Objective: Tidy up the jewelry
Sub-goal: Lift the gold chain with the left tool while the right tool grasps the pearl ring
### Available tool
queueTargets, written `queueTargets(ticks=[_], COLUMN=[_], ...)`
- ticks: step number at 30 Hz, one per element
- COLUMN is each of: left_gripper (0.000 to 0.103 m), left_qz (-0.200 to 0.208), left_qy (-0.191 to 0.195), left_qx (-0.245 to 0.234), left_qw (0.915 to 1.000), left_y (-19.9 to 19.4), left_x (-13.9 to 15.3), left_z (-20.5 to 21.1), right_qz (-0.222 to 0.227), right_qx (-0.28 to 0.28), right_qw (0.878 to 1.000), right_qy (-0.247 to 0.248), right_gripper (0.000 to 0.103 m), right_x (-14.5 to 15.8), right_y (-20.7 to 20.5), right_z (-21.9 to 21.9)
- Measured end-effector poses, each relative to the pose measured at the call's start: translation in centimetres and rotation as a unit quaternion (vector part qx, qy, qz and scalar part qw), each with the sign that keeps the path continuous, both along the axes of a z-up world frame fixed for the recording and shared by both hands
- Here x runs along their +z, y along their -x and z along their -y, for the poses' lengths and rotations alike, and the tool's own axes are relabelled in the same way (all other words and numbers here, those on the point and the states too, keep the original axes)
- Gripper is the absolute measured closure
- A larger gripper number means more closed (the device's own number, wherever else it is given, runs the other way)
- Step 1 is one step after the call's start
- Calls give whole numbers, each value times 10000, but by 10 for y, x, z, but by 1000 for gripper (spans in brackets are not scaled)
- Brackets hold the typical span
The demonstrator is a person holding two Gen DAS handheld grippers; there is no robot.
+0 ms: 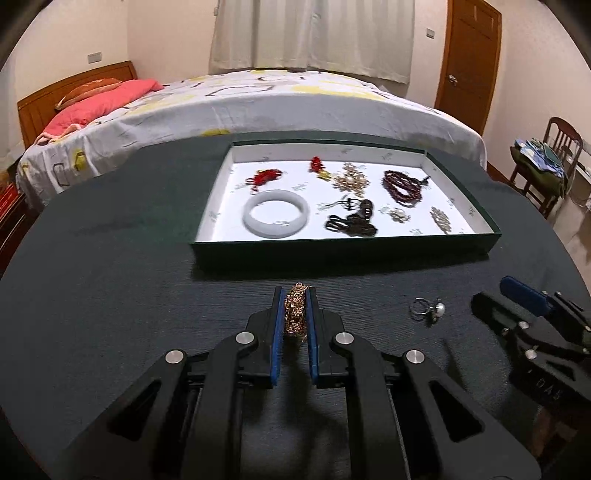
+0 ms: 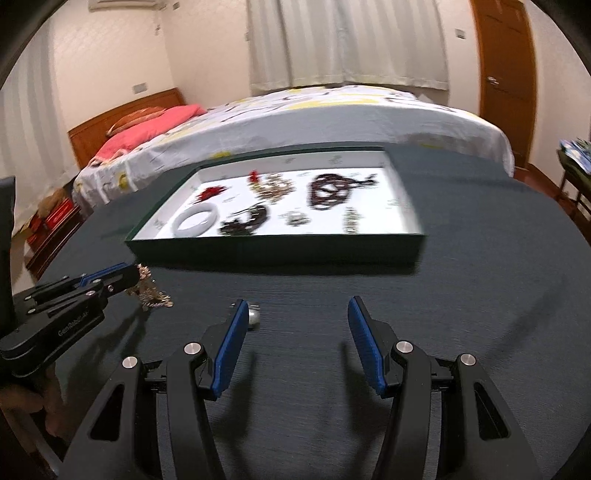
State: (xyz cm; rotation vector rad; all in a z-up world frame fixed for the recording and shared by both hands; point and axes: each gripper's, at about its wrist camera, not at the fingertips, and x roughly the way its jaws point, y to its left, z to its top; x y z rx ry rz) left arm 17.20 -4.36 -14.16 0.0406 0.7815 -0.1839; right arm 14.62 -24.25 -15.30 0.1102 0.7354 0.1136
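A gold chain [image 1: 294,313] is being pinched by the left gripper [image 1: 294,295] above the table [image 1: 110,295]; the right gripper [image 2: 295,306] is being held spread, empty, beside a ring [image 2: 254,316].

Your left wrist camera sits just behind the left gripper [image 1: 294,295] and looks forward and down along its fingers, low over the dark table [image 1: 110,295], straight toward the open tray [image 1: 347,242] and the bed [image 1: 258,99] behind it. Your right wrist camera looks the same way from behind the right gripper [image 2: 297,308], a little more from the right (its picture is slightly blurred). Both views share the tray, the bed, the curtain [image 1: 314,33] and the door [image 2: 506,74]. Each view also catches the other gripper at its side edge.
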Motion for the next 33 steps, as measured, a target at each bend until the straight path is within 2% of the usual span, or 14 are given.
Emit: queueTargets(ticks=[7, 15, 18, 22, 33], left_gripper=[92, 92, 92, 92, 92], left_qz=[3, -60, -70, -60, -49], left_qy=[86, 168, 173, 172, 167], left_qx=[175, 210, 210, 218, 217], left_qw=[9998, 9996, 9996, 9996, 9996], left_y=[-3, -7, -7, -7, -6], left_x=[1, -6, -7, -7, -8], left_z=[-20, -24, -24, -25, -24], right_qz=[-375, -685, -682, -684, -533], right_qx=[276, 393, 368, 387, 298], right_qw=[9989, 9968, 9968, 9968, 9981], right_qy=[-9, 144, 172, 109, -34], right_gripper=[48, 49, 57, 78, 78], right_x=[-12, -22, -22, -22, -17], right_y=[-24, -36, -36, -35, -28], right_z=[-22, -31, -30, -27, -20])
